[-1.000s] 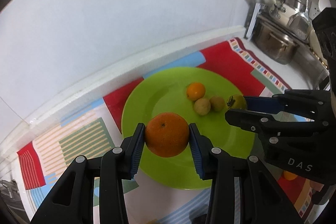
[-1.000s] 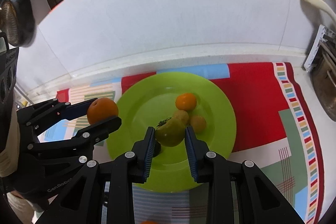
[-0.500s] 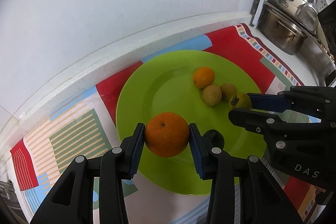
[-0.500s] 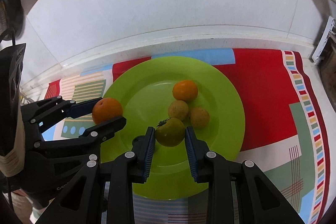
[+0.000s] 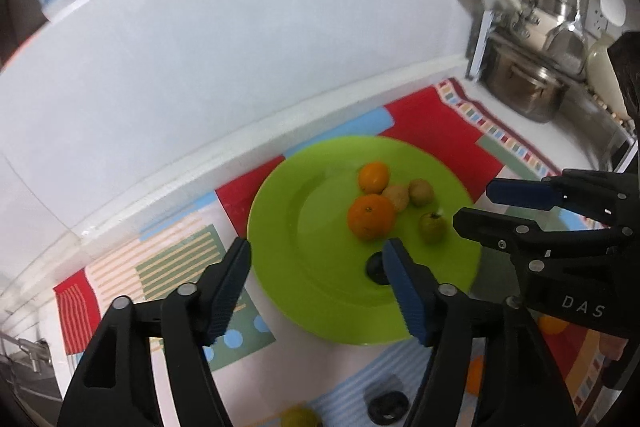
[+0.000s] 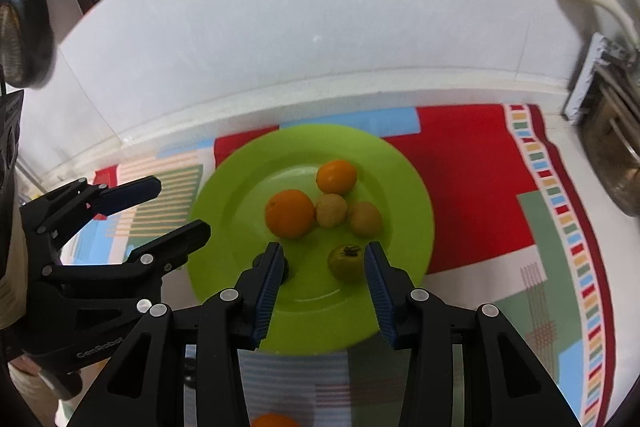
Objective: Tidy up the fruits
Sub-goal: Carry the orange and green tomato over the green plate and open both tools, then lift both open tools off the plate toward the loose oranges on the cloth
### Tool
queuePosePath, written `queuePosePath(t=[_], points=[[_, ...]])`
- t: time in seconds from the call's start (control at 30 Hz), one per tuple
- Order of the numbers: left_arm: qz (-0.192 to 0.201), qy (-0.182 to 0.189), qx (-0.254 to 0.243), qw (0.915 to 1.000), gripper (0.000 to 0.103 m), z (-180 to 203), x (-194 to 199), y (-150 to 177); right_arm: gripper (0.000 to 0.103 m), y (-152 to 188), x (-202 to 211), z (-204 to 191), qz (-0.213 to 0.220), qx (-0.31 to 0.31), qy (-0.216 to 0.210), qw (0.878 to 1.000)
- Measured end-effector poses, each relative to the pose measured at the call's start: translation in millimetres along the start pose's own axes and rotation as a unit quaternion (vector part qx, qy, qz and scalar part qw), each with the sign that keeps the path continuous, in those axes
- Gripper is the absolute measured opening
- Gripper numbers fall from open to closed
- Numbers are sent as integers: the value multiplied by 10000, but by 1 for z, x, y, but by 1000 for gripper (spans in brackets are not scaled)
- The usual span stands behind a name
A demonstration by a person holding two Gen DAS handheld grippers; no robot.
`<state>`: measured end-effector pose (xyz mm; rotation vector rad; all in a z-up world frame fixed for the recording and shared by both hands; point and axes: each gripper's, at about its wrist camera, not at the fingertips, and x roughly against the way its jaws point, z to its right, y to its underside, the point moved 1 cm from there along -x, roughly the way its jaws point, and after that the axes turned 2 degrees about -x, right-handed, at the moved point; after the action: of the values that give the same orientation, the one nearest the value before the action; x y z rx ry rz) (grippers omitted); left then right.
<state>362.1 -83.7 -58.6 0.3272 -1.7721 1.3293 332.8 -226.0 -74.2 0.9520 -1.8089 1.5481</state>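
A lime green plate (image 5: 304,227) (image 6: 408,195) lies on a patterned cloth. On it rest a large orange (image 5: 371,217) (image 6: 290,213), a small orange (image 5: 373,177) (image 6: 336,176), two tan fruits (image 6: 331,210) (image 6: 365,218) and a green fruit (image 5: 432,227) (image 6: 346,262). My left gripper (image 5: 318,281) is open and empty, held above the plate's near left rim; it also shows in the right wrist view (image 6: 180,207). My right gripper (image 6: 322,281) is open and empty, its right finger close beside the green fruit; it also shows in the left wrist view (image 5: 476,205).
The colourful cloth (image 6: 480,187) covers a white counter against a white wall. Steel pots (image 5: 528,95) and a utensil rack stand at the far right. Off the plate, an orange (image 6: 274,420), a green fruit (image 5: 300,418) and a black ring (image 5: 388,403) lie near the front.
Both grippers opened and pulled back. The large orange left my left gripper and the green fruit left my right gripper; both now rest on the plate.
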Motion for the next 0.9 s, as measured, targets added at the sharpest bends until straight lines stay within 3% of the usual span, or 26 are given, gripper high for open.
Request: queuePosePath(t=[0.27, 0.4, 0.63, 0.9], points=[[541, -111, 140, 9984, 93, 12, 63, 2, 62, 10, 57, 2, 497, -95, 330, 9982], [785, -167, 169, 9966, 101, 22, 91, 8, 63, 21, 84, 4, 724, -153, 501, 9960], [1006, -131, 33, 9948, 103, 48, 123, 22, 68, 48, 121, 7, 1008, -245, 576, 9929], [1001, -81, -40, 9949, 103, 72, 132, 40, 68, 83, 142, 16, 1101, -248, 725, 9910]])
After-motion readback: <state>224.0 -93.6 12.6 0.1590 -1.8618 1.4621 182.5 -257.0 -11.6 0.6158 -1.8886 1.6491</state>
